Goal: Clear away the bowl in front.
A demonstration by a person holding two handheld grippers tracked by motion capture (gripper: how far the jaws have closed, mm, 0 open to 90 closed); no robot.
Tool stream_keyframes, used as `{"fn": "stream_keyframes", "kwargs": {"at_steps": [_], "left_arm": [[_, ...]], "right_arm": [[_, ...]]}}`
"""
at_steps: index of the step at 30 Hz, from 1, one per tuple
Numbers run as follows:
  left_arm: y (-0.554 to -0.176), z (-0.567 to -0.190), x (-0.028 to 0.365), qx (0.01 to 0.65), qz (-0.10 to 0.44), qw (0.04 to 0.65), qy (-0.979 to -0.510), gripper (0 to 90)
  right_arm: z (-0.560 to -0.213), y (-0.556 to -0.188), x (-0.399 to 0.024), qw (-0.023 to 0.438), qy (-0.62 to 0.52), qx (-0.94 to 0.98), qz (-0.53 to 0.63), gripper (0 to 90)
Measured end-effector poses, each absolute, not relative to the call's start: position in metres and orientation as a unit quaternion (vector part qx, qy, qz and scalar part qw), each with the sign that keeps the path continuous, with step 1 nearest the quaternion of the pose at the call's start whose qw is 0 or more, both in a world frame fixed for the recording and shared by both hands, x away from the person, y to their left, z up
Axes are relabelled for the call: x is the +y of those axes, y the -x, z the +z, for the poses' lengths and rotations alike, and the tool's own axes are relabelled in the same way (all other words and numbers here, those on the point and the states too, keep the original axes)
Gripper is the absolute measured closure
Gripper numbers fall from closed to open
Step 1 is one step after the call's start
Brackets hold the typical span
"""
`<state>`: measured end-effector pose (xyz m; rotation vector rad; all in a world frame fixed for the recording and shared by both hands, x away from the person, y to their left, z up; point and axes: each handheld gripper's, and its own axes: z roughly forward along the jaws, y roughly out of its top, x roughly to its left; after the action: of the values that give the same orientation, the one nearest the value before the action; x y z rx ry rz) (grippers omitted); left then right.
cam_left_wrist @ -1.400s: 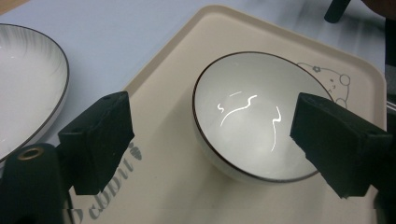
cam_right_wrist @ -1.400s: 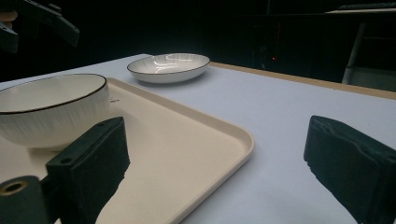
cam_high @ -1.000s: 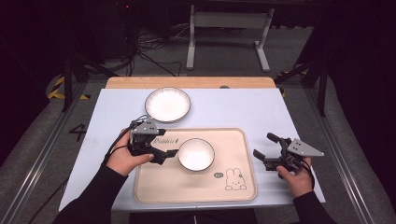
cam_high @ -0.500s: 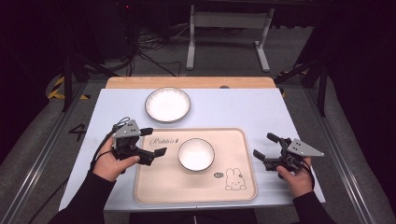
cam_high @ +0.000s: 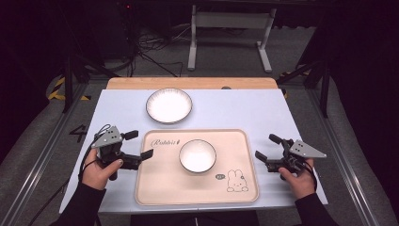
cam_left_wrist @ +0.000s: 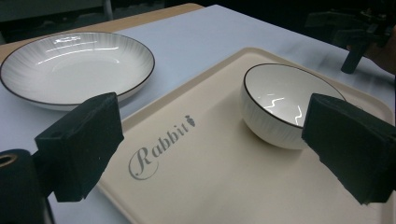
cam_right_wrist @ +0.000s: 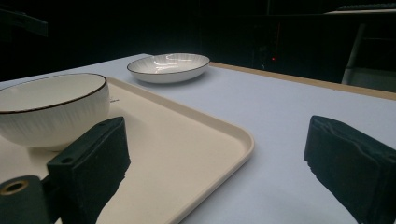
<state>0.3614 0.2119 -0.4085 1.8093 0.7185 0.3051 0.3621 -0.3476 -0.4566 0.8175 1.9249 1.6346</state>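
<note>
A small white bowl (cam_high: 197, 155) with a dark rim stands in the middle of a cream tray (cam_high: 155, 188) printed "Rabbit". A white shallow plate (cam_high: 169, 105) lies on the table beyond the tray. My left gripper (cam_high: 140, 144) hovers at the tray's left edge, open; its jaws have just been opening, with nothing between them. In the left gripper view the bowl (cam_left_wrist: 285, 105) sits ahead to the right of the jaws and the plate (cam_left_wrist: 77, 67) to the left. My right gripper (cam_high: 265, 147) rests open beside the tray's right edge, holding nothing. The right gripper view shows the bowl (cam_right_wrist: 51, 109) and plate (cam_right_wrist: 168, 65).
The table top (cam_high: 235, 113) is pale blue with a wooden strip (cam_high: 188, 83) along its far edge. A metal stand (cam_high: 226, 42) and cables lie on the dark floor behind. A rabbit drawing (cam_high: 234, 181) marks the tray's near right corner.
My left gripper has drawn back to the left, from beside the bowl to the tray's left edge. The right gripper, bowl and plate have stayed put.
</note>
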Motion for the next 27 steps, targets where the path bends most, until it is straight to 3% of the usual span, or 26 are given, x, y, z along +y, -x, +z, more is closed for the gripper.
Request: {"fn": "stream_keyframes", "kwargs": {"at_steps": [19, 27], "left_arm": [[-0.349, -0.445, 0.244, 0.347, 0.158, 0.596, -0.707, 2.8], [-0.346, -0.454, 0.248, 0.349, 0.172, 0.586, -0.711, 2.9]], "right_arm": [[-0.457, -0.362, -0.348, 0.242, -0.3, 0.702, 0.599, 7.0], [-0.457, -0.362, -0.348, 0.242, -0.299, 0.702, 0.6, 6.9]]}}
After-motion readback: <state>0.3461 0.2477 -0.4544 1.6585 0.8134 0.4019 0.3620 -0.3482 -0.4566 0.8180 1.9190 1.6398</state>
